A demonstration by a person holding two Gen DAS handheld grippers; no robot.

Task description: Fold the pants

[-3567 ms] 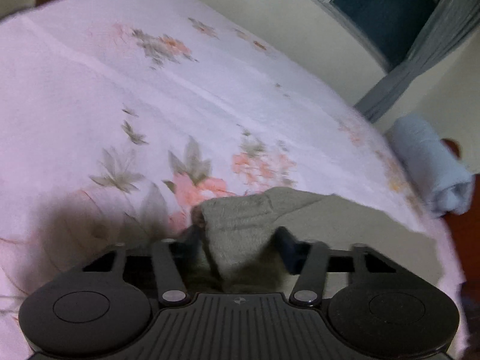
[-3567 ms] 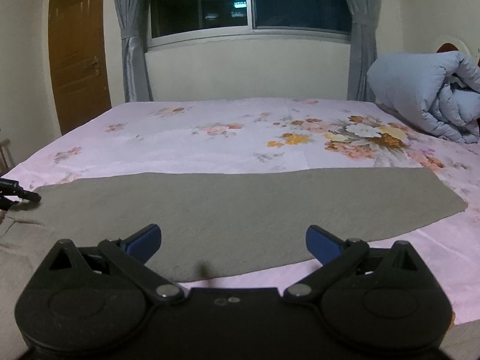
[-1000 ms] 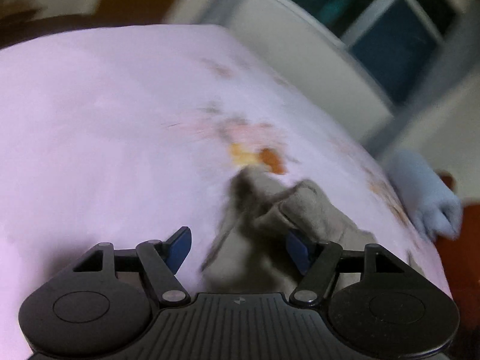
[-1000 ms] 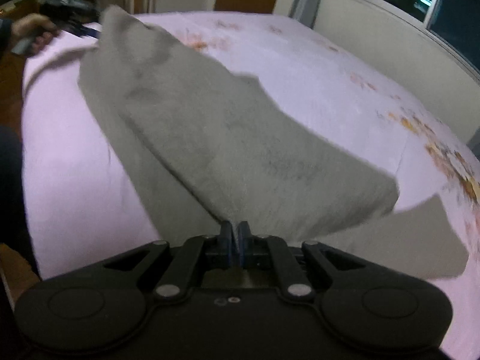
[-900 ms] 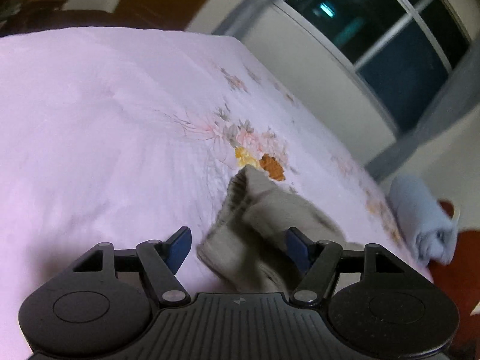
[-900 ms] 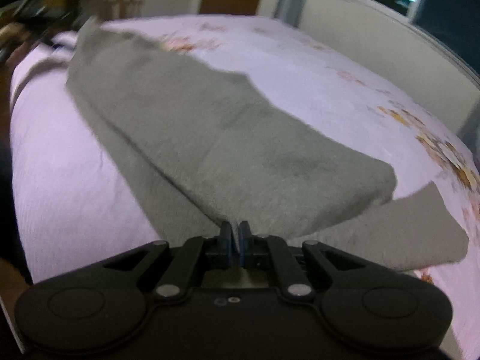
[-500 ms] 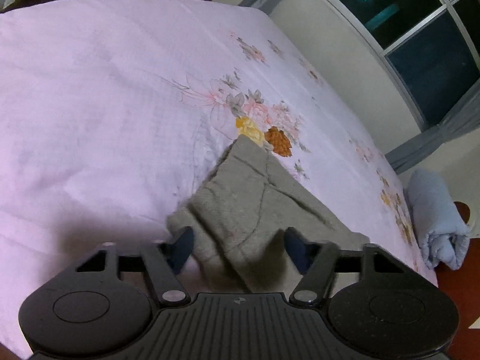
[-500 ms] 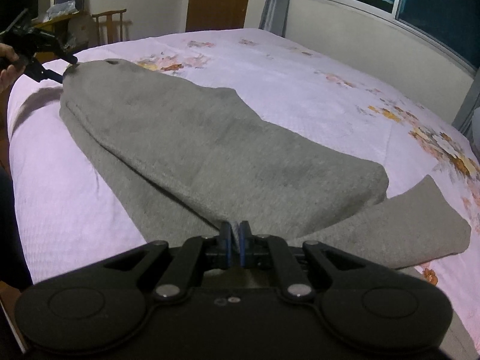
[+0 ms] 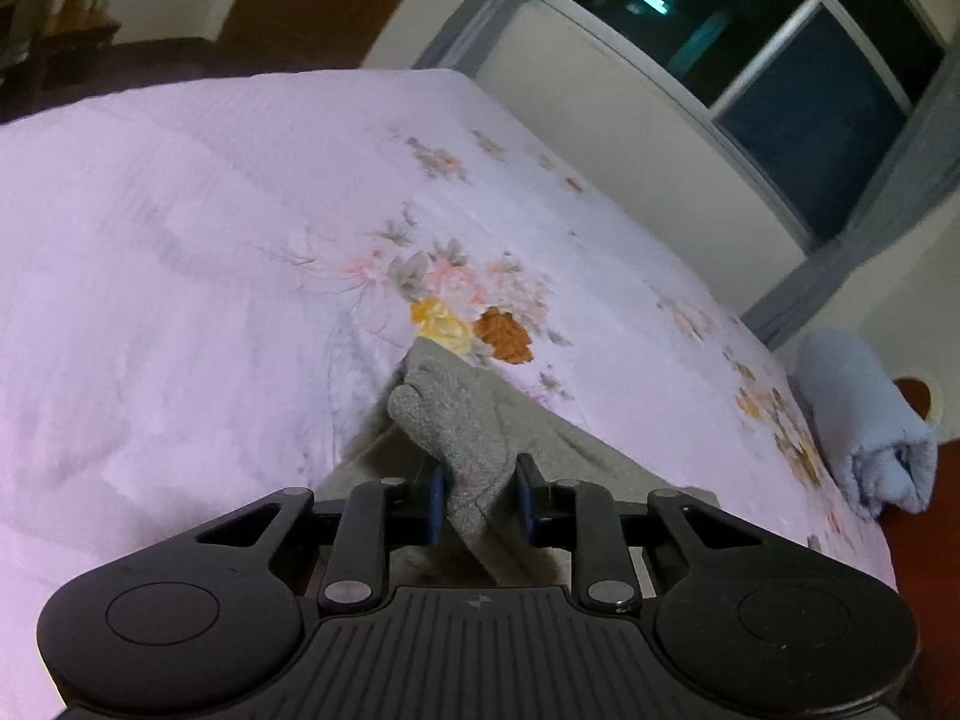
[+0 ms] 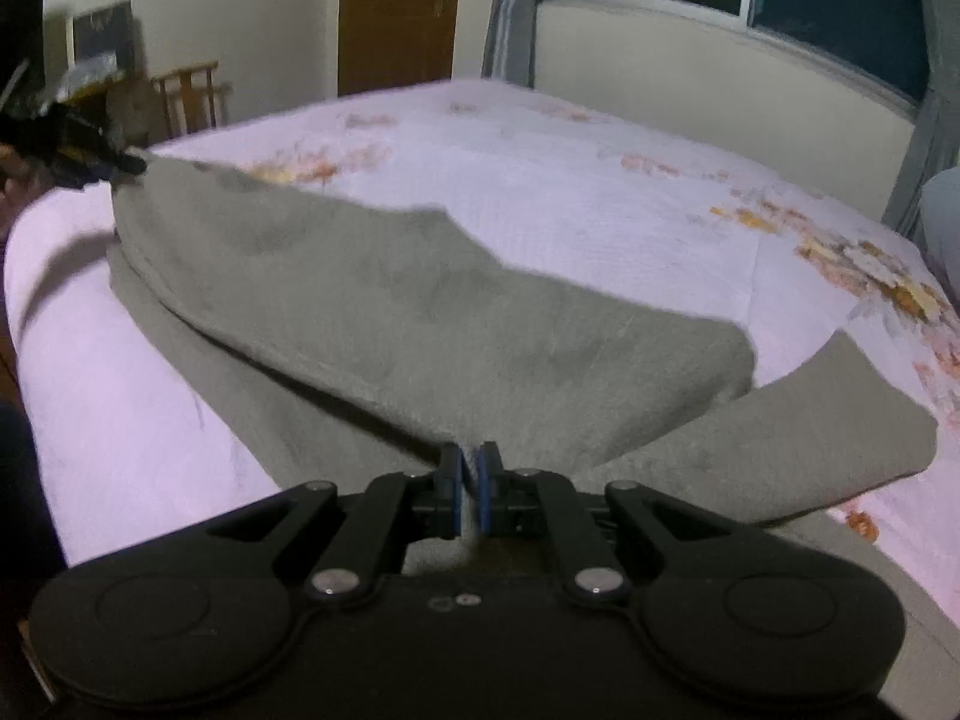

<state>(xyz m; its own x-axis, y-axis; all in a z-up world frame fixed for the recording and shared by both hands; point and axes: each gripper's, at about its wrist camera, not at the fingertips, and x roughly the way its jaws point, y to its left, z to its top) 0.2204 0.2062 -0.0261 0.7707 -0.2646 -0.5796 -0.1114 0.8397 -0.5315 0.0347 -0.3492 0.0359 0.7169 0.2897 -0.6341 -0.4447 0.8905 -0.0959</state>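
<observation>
Grey pants (image 10: 432,300) lie across the pink flowered bed sheet (image 10: 540,192), one leg folded over the other. My right gripper (image 10: 471,495) is shut on the near edge of the pants. My left gripper (image 9: 477,504) is closed on a bunched end of the pants (image 9: 462,420) and lifts it a little off the sheet (image 9: 180,276). The left gripper also shows in the right wrist view (image 10: 90,150), at the far left corner of the pants.
A rolled blue blanket (image 9: 864,420) lies at the far right of the bed. A window (image 9: 780,42) with grey curtains is behind the bed. A wooden door (image 10: 396,12) and a chair (image 10: 192,96) stand beyond the bed's left end.
My left gripper, open half a second ago, has closed on the pants' end and raised it. My right gripper stays shut on the pants, which shifted slightly.
</observation>
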